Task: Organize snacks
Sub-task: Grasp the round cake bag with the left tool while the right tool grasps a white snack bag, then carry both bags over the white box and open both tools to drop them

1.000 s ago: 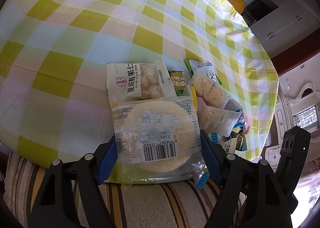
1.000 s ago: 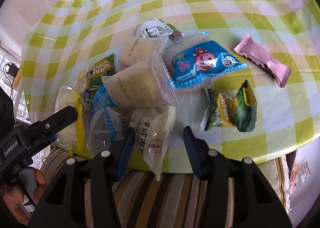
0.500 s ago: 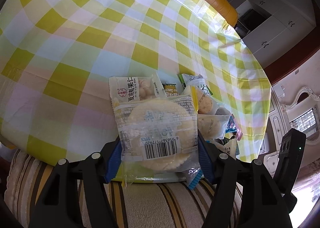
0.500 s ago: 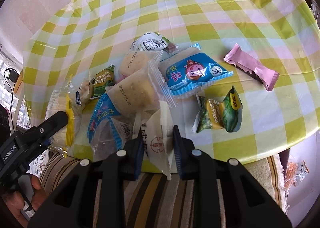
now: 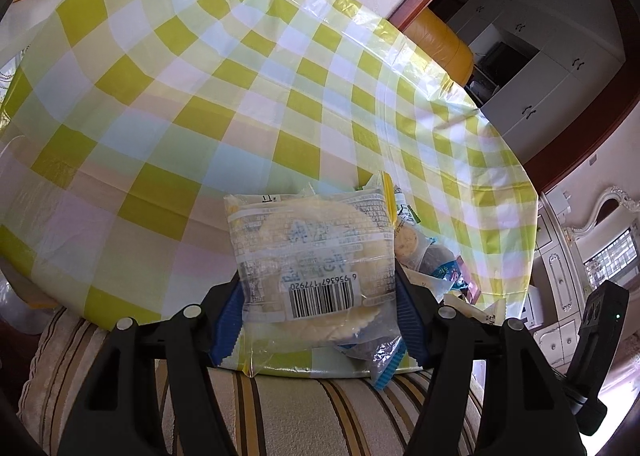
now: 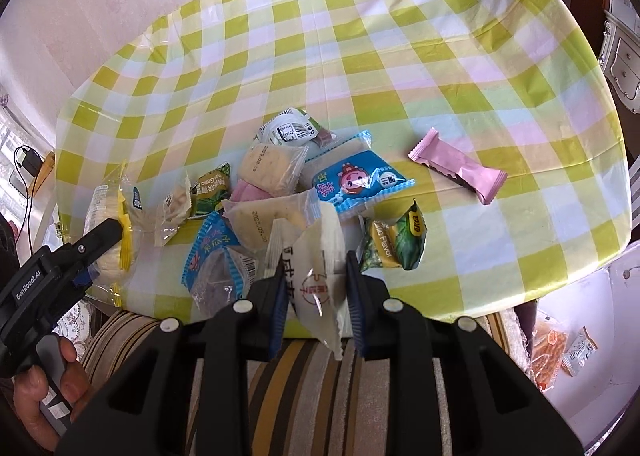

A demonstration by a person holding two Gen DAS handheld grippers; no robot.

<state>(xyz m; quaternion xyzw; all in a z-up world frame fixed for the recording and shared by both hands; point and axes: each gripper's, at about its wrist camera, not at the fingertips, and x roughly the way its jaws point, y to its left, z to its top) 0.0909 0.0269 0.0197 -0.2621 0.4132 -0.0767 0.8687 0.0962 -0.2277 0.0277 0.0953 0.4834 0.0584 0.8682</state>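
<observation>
I'm looking at a round surface [image 6: 400, 56] under a glossy yellow-green checked plastic cloth, a striped cushion [image 6: 304, 376] at its near edge, white cabinets [image 5: 552, 56] beyond. The far half lies bare. My left claw [image 5: 320, 304] grips a clear-wrapped round pale cracker pack [image 5: 316, 256]; my right claw [image 6: 314, 296] has just been closing and pinches a white sachet with red print [image 6: 320, 280] beside the snack heap [image 6: 280, 184] near the front rim
</observation>
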